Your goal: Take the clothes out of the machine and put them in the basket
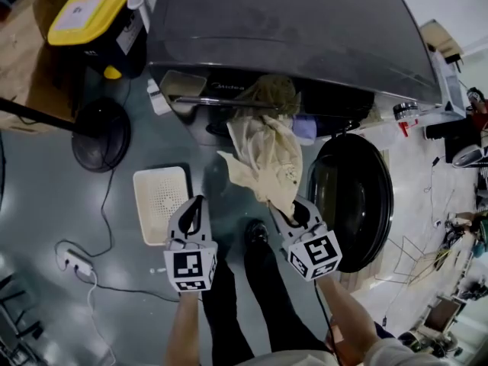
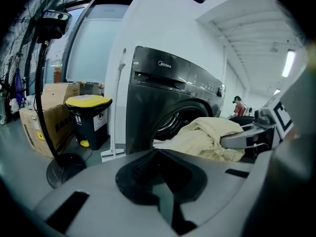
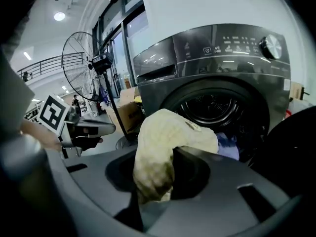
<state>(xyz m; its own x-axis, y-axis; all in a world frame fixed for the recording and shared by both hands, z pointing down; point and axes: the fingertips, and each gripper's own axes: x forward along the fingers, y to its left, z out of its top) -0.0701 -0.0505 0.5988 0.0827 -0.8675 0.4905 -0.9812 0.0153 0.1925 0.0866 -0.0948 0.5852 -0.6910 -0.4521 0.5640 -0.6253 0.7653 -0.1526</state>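
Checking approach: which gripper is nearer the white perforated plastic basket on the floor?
Left. Left gripper hovers beside the white basket; right gripper, holding cream cloth, is farther right.

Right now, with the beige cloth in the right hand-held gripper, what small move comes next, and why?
Probably pull the beige cloth clear of the washing machine: the right hand-held gripper grips one end, the other lies at its opening.

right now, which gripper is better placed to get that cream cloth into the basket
Right. The right gripper is clamped on the cream cloth; the left gripper is empty, though nearer the white basket.
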